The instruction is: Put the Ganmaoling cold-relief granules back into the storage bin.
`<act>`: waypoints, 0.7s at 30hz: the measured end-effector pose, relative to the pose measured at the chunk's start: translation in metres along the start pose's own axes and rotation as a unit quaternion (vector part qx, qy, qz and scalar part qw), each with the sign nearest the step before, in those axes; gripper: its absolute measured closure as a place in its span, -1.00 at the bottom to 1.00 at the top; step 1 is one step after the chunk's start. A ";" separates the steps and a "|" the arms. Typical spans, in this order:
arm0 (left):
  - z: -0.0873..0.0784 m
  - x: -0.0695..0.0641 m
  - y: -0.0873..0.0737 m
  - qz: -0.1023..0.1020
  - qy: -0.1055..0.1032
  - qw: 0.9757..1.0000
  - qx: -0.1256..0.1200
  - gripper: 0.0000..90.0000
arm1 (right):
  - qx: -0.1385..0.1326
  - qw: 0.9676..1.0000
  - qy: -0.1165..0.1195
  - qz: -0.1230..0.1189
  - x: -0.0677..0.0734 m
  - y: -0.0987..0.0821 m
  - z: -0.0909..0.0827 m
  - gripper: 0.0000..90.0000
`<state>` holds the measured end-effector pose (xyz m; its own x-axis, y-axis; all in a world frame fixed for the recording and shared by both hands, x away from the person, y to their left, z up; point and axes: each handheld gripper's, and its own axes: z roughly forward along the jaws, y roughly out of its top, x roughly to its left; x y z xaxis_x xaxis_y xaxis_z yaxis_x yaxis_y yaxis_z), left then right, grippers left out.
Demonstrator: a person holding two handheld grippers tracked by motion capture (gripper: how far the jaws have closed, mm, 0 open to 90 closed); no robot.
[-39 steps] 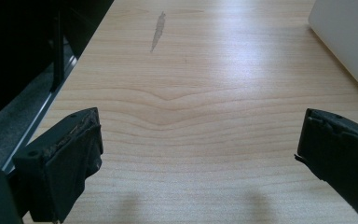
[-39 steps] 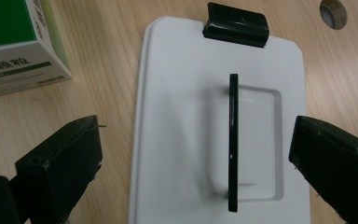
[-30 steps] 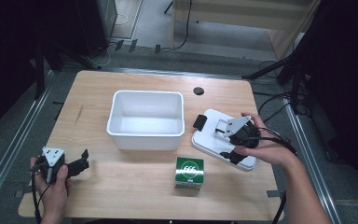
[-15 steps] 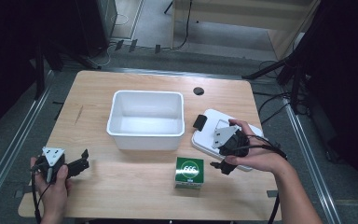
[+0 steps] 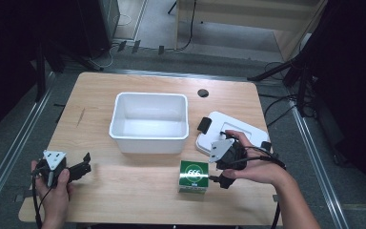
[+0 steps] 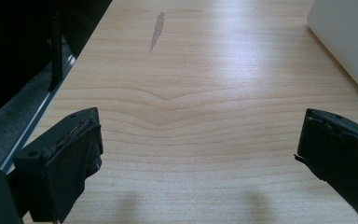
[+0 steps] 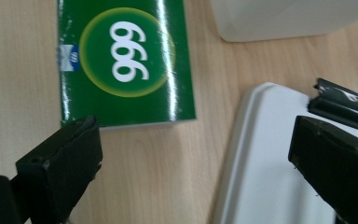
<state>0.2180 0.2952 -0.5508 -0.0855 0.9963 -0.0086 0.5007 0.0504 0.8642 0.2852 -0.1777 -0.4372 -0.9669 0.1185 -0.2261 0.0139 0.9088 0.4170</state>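
White tub (image 5: 149, 121) mid-bench (image 5: 124, 195), nothing in it. Flat white lid (image 5: 238, 131) with black clips lying at about 3 o'clock of the tub. Green box (image 5: 193, 176) marked 999 sitting on the wood at roughly 5 o'clock of the tub, printed face up, close to square so no clear long axis. Right claw (image 5: 221, 164) hovering just beside the box at its 3 o'clock, jaws spread wide, gripping nothing. Left claw (image 5: 83, 164) down at 7 o'clock near the bench edge, also released.
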 end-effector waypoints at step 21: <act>0.000 0.000 0.000 0.000 -0.001 1.000 0.000 -0.99 | 0.007 0.999 0.049 -0.016 0.019 0.019 0.023 -0.92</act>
<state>0.2180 0.2954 -0.5508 -0.0850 0.9963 -0.0098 0.5003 0.0512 0.8643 0.2735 -0.1491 -0.4543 -0.9873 0.0493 -0.1511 -0.0152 0.9171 0.3984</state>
